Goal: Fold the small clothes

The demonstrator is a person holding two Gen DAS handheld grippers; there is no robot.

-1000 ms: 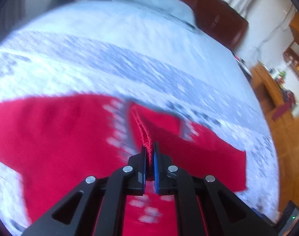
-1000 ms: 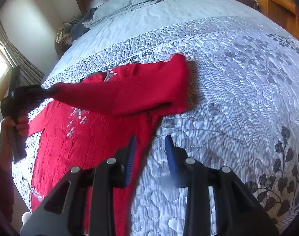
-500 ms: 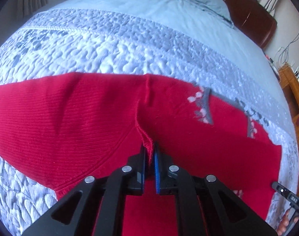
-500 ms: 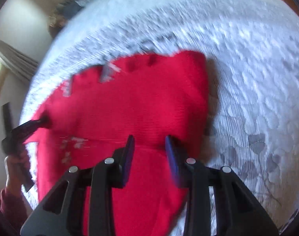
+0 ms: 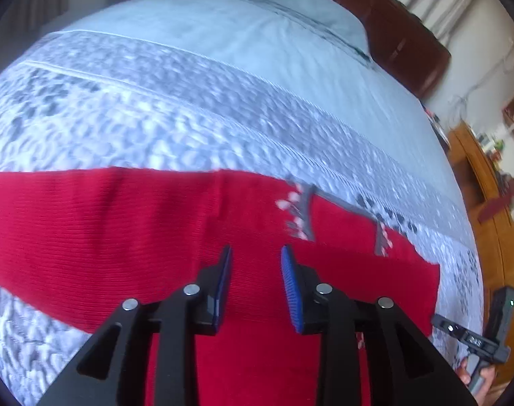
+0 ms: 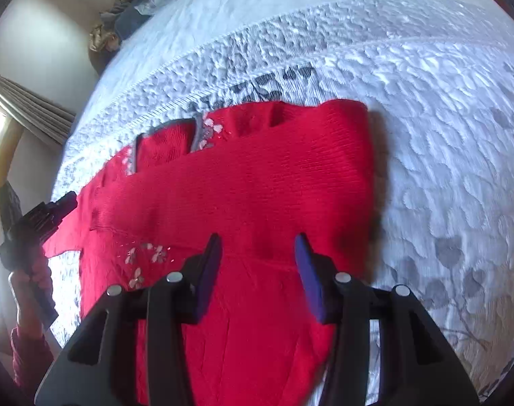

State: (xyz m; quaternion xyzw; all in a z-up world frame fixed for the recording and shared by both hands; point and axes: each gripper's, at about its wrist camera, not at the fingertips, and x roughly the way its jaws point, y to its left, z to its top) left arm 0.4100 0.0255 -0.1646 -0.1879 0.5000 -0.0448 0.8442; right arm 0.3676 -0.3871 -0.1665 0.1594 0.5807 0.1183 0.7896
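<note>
A small red knit sweater [image 5: 121,223] [image 6: 257,182] with a grey flowered collar [image 6: 197,133] lies flat on the quilted bedspread, one sleeve folded across its chest. My left gripper [image 5: 255,264] hovers over the red knit; its jaws are opening and nothing is pinched between the blue pads. My right gripper [image 6: 257,250] stands over the lower edge of the folded sleeve, its jaws also opening, with only cloth lying below them. In the right wrist view the left gripper [image 6: 40,216] shows at the left edge, held by a hand [image 6: 30,280].
The pale grey-blue bedspread [image 5: 189,118] [image 6: 443,135] stretches all around the sweater. A pillow [image 5: 290,10] and a brown headboard [image 5: 402,44] lie at the far end. Wooden furniture [image 5: 483,182] stands to the right of the bed. The other gripper's handle [image 5: 487,335] shows at lower right.
My left gripper has let go of the red cloth it pinched, and the sleeve now lies flat. My right gripper moved over the sweater and its jaws have spread wider.
</note>
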